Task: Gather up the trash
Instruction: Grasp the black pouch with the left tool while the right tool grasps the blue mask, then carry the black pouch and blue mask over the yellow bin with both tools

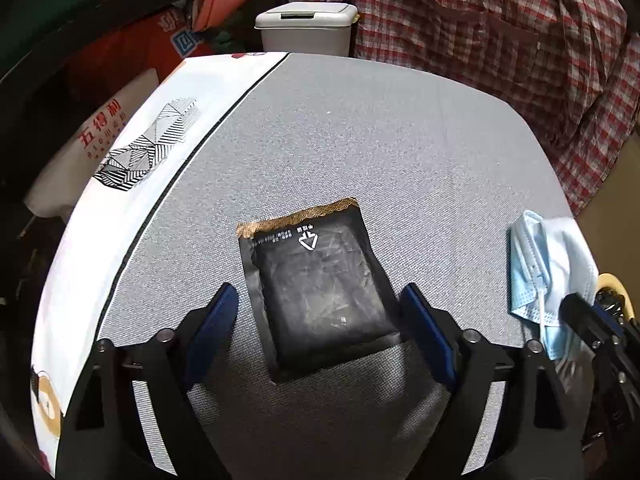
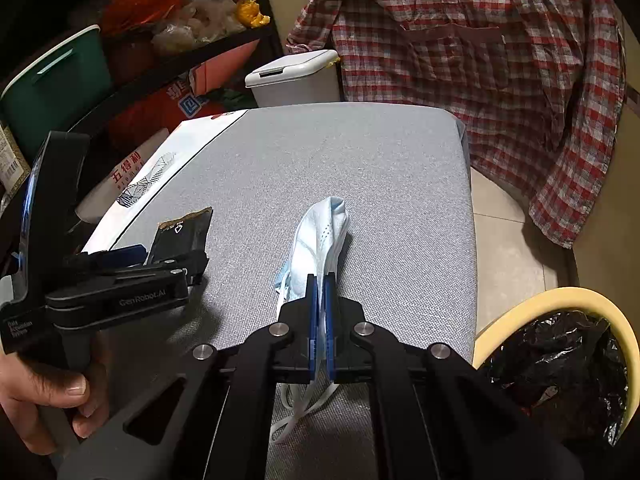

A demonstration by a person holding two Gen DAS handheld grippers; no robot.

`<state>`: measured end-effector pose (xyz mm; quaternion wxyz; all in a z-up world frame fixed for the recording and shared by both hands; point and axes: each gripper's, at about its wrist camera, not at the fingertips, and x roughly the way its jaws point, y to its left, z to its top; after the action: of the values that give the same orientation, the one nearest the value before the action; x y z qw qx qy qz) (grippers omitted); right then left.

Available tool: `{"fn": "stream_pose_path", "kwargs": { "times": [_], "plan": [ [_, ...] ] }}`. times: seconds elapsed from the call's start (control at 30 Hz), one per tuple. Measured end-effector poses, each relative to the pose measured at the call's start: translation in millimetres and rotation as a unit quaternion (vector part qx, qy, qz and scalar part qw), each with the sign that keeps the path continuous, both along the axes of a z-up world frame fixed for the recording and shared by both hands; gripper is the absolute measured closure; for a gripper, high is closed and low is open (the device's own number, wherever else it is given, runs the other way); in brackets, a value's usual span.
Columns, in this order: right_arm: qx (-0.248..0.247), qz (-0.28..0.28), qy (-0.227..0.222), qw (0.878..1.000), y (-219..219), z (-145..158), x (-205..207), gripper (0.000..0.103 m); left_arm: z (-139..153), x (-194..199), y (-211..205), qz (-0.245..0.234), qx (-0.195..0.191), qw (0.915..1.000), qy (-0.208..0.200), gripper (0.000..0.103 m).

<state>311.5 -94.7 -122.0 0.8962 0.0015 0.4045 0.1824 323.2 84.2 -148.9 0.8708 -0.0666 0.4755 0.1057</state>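
Note:
A black foil packet (image 1: pixel 320 280) with a gold torn top edge lies flat on the grey tabletop (image 1: pixel 360 140). My left gripper (image 1: pixel 320 292) is open and straddles the packet's lower half, its blue pads standing apart from both sides. From the right wrist view, the packet (image 2: pixel 182 232) shows just beyond the left gripper (image 2: pixel 176 256), which a hand (image 2: pixel 48 396) holds. My right gripper (image 2: pixel 320 280) is shut on a crumpled light-blue face mask (image 2: pixel 320 236), whose straps dangle below the fingers. The mask (image 1: pixel 536 264) also appears at the right edge of the left wrist view.
A yellow-rimmed bin (image 2: pixel 560 300) lined with a black bag stands low at the table's right side. A white lidded bin (image 1: pixel 306 20) sits beyond the far edge. A plaid shirt (image 2: pixel 480 60) hangs at the back right. Shelves with bags and a green box (image 2: pixel 56 84) fill the left.

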Motion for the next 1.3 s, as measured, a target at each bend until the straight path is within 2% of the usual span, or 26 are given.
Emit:
{"fn": "stream_pose_path", "kwargs": {
  "times": [0.07, 0.2, 0.27, 0.47, 0.7, 1.3],
  "plan": [
    [0.000, 0.001, 0.000, 1.000, -0.3, 0.4, -0.2, 0.099, 1.2, -0.5, 0.1, -0.002, -0.001, 1.0000, -0.002, 0.032],
    [0.000, 0.002, -0.004, 1.000, 2.2, 4.3, -3.0, 0.099, 2.6, -0.4, 0.3, -0.010, -0.004, 0.9999, -0.002, 0.037],
    [0.001, 0.002, -0.006, 1.000, 3.8, 6.5, -4.6, 0.099, 4.8, -1.5, -2.8, -0.021, 0.000, 0.9998, -0.005, 0.045],
    [0.003, -0.001, -0.013, 1.000, 4.3, 16.7, -11.3, 0.099, 9.2, -4.6, -6.8, -0.036, 0.005, 0.9993, -0.008, 0.053],
    [0.004, -0.002, -0.027, 1.000, 0.1, 33.1, -22.6, 0.099, 20.5, -14.0, -5.5, -0.041, 0.001, 0.9989, -0.023, 0.056],
    [0.004, -0.027, -0.075, 0.997, -31.3, 96.0, -67.0, 0.099, 75.9, -48.6, -18.3, -0.051, -0.004, 0.9945, -0.091, 0.057]
  ]
}}
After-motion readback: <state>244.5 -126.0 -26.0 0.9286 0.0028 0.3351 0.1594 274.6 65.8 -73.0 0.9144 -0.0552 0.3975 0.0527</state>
